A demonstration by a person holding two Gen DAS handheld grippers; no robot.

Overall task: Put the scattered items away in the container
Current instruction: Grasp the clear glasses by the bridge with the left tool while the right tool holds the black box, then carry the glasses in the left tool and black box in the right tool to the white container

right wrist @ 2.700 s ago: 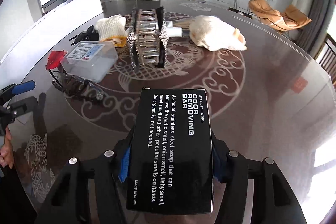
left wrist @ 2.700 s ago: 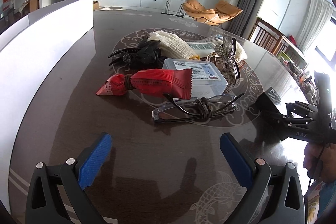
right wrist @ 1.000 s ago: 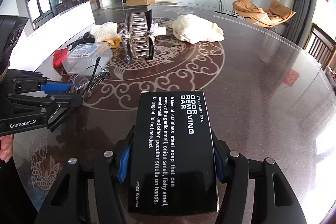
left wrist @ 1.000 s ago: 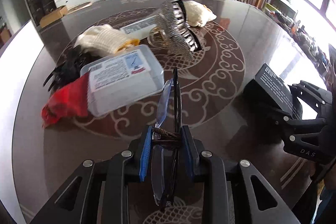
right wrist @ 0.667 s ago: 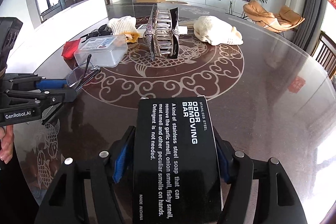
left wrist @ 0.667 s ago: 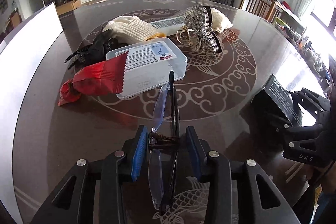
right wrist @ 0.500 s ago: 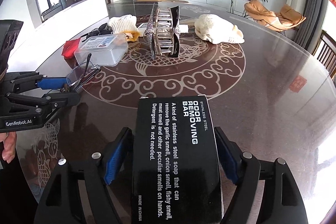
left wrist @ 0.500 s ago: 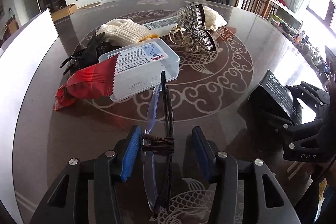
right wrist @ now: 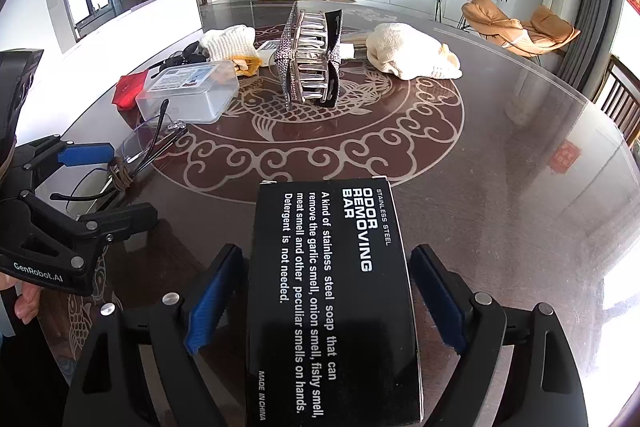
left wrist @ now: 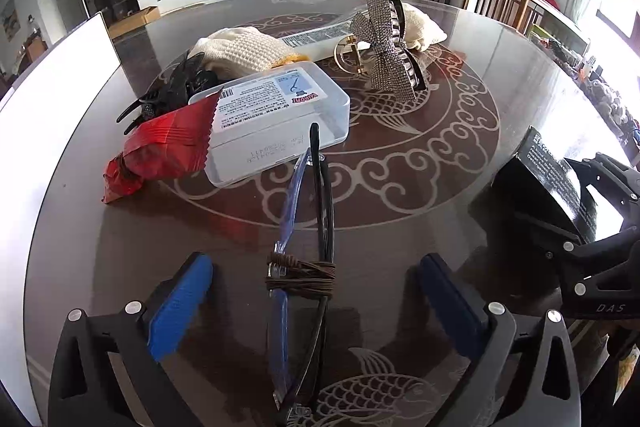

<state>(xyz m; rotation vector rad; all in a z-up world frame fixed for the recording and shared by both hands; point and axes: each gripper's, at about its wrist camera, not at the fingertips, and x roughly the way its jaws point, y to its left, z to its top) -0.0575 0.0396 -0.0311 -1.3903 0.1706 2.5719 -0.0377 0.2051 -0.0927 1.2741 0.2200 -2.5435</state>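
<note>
My left gripper is open, its blue pads well apart on either side of folded glasses tied with a brown cord, which lie on the dark table. My right gripper is open too, its pads clear of the black "odor removing bar" box that lies between them. The glasses and left gripper also show in the right wrist view. The box and right gripper show at the right of the left wrist view. No container is clearly visible.
On the table: a clear plastic box, a red snack packet, a black claw clip, a rhinestone bow clip, cream knitted gloves, a gold ring clip. A white panel stands at the left.
Both grippers have opened. The left let go of the glasses, which now lie on the table. The right pads have parted from the black box.
</note>
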